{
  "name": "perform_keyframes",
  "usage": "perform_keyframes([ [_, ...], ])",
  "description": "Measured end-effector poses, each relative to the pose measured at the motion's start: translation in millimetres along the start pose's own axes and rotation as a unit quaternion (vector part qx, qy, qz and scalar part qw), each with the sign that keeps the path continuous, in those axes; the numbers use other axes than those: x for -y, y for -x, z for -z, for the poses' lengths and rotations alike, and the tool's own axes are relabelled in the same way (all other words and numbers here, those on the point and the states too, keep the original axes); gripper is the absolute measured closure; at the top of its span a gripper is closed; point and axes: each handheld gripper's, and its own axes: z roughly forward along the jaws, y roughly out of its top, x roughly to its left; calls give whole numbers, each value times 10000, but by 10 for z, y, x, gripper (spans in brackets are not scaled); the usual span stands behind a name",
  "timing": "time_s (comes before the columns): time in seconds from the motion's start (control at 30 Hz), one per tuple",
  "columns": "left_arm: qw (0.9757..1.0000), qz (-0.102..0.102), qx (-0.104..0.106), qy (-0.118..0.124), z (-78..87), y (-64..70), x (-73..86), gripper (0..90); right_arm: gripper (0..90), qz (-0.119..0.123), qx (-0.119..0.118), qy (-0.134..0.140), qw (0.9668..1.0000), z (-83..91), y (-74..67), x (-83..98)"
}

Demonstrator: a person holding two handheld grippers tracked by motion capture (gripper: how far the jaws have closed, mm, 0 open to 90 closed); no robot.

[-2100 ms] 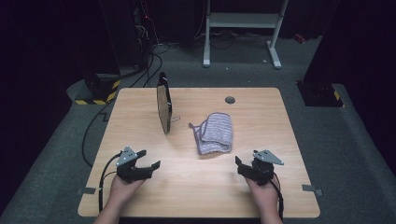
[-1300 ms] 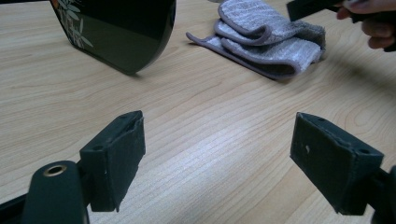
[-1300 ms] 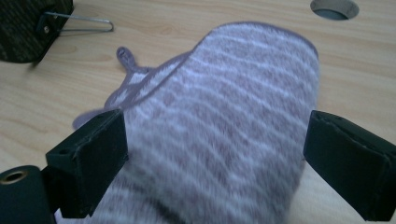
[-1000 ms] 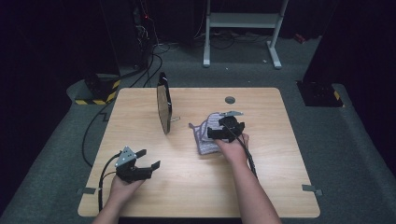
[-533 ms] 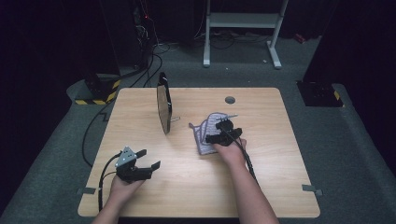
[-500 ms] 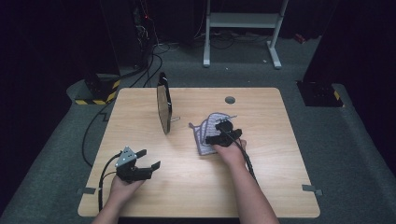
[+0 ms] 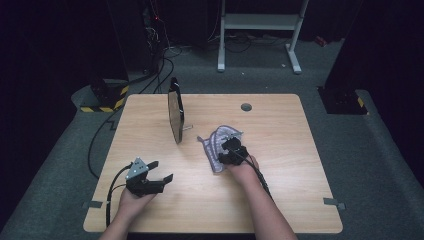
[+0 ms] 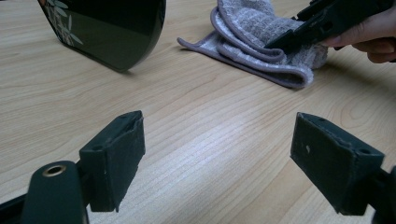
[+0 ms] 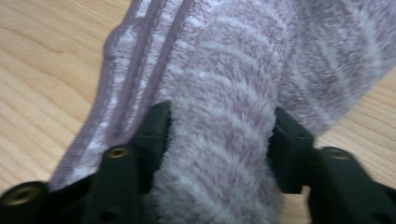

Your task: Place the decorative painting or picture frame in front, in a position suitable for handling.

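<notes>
The right gripper (image 7: 231,152) sits on the crumpled lilac towel (image 7: 218,146) near the middle of the wooden table (image 7: 280,200), and its jaws have just been closing, with a thick fold of the towel (image 9: 224,116) now squeezed between both pads. The left gripper (image 7: 157,181) rests at the near left of the table with its jaws wide apart over bare wood. An upright dark object (image 7: 175,116), possibly a mirror though seen edge-on, stands just left of the towel.
</notes>
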Motion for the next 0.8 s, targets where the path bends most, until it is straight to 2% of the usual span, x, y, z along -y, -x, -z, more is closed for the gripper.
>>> perform_keyframes([
  [0.13, 10000, -18, 7, -20, -2, -8, 7, 186, 661, 230, -30, 259, 9994, 17, -57, 61],
  [0.23, 10000, -13, -6, -23, 3, -19, 9, 197, 681, 238, -116, 474, 9985, 73, -53, 117],
  [0.33, 10000, 1, -14, -33, 3, -28, 11, 206, 678, 316, -24, 737, 9968, 210, -19, 220],
  [0.53, 10000, 2, -26, -39, 25, -7, -4, 216, 672, 32, 199, 1139, 9933, 561, 264, 561],
  [0.7, 10000, 18, -56, -10, 33, 17, -15, 218, 658, -278, 408, 1397, 9890, 809, 515, 880],
  [0.77, 10000, -5, -62, 12, 29, 17, -20, 221, 653, -425, 418, 1475, 9873, 901, 618, 958],
  [0.8, 10000, 10, -54, 19, 27, 18, -22, 222, 651, -423, 506, 1474, 9869, 945, 664, 985],
])
